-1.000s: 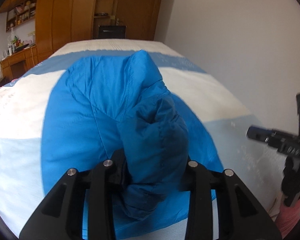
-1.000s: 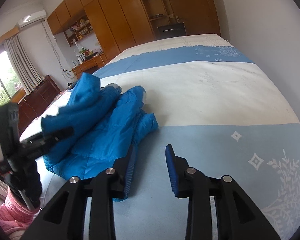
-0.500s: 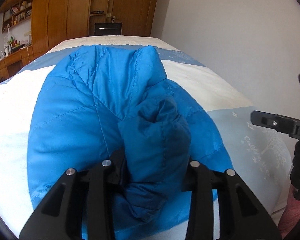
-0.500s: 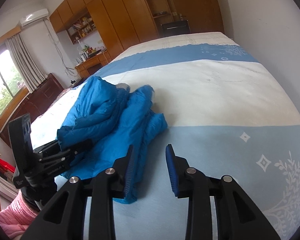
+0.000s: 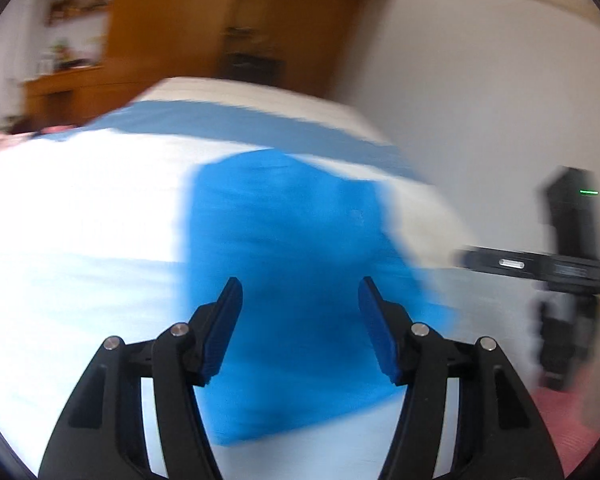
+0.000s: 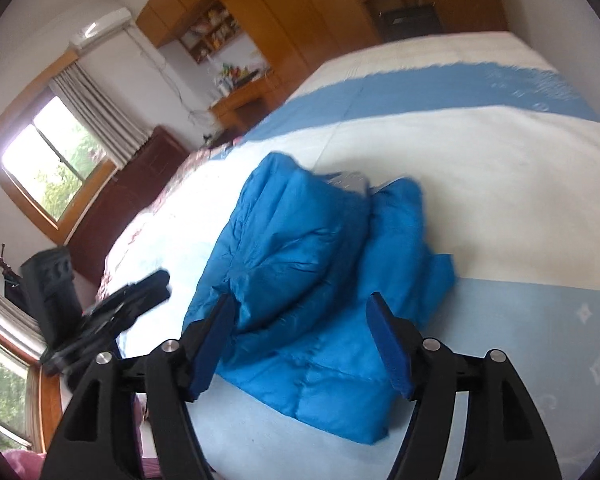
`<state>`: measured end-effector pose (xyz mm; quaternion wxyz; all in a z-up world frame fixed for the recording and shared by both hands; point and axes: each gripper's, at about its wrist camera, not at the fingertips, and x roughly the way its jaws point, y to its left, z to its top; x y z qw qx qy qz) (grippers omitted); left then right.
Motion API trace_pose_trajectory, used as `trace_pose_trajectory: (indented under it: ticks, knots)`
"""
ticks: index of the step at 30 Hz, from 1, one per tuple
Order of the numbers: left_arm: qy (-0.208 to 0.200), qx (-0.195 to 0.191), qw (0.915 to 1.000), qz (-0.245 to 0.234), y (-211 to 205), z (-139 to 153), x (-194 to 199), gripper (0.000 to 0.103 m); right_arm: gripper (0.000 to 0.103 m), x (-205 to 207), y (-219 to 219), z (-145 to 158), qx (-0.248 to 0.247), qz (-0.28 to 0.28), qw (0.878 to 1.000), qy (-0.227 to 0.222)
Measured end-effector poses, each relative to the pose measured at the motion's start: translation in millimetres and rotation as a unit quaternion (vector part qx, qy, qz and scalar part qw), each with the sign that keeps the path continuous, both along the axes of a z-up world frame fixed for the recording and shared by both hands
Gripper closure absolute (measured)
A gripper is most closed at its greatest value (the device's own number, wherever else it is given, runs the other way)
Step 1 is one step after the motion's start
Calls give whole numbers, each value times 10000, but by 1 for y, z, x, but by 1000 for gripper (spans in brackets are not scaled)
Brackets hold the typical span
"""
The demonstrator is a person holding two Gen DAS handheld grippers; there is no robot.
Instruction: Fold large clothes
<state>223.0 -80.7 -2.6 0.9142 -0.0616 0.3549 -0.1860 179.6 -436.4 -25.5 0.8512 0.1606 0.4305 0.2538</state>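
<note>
Two handheld grippers hang over a bed covered in a white and pale blue banded bedspread [image 6: 480,152], and both have just been opening. From the left wrist view, the left gripper [image 5: 300,300] has its blue-padded black fingers spread apart with nothing pressed between them; the padded bright blue quilted jacket [image 5: 292,248] lies on the bedspread [image 5: 80,220] beyond and below the fingers, filling the middle of the frame, though this picture is smeared by motion. At the right edge of that frame the right gripper [image 5: 540,266] shows as a black bar, blurred. From the right wrist view, the right gripper [image 6: 300,312] also stands with its fingers apart and clear of the cloth. The jacket [image 6: 320,280] sits in the centre of this frame as a bundle, one thick layer doubled over another, with a small grey patch at its top edge. The left gripper [image 6: 132,300] appears at the lower left, just beside the jacket's left edge. Wooden cupboards [image 6: 284,12] fill the top of the frame, and a curtained window [image 6: 56,160] sits at the left
</note>
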Motion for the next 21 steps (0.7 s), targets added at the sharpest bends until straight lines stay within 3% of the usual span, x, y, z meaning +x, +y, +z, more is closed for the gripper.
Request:
trace_pose_trajectory:
  ticks: [3,6,16,18,20,21]
  knots:
    - [319,402,9978,421,15,-16,31,44,29,21,11,-8,92,39,9989,450]
    - [540,577,9955,530,17,-28,58,45,29,40,18,-18,278,70,9956,891]
    - [635,320,9966,408,23,-42,94,45,26,78,36,-56,356,-62,9835,1771]
    - [659,238,9968,394,23,-44,95,45,31,85,42,-64,387,-32,9821,1841]
    - [687,155,9968,383,24,-48,97,45,52,88,48,-69,388,-11,9819,1854]
    - [692,141,9967,390,24,-48,98,45,57,89,51,-68,358,8,9834,1779]
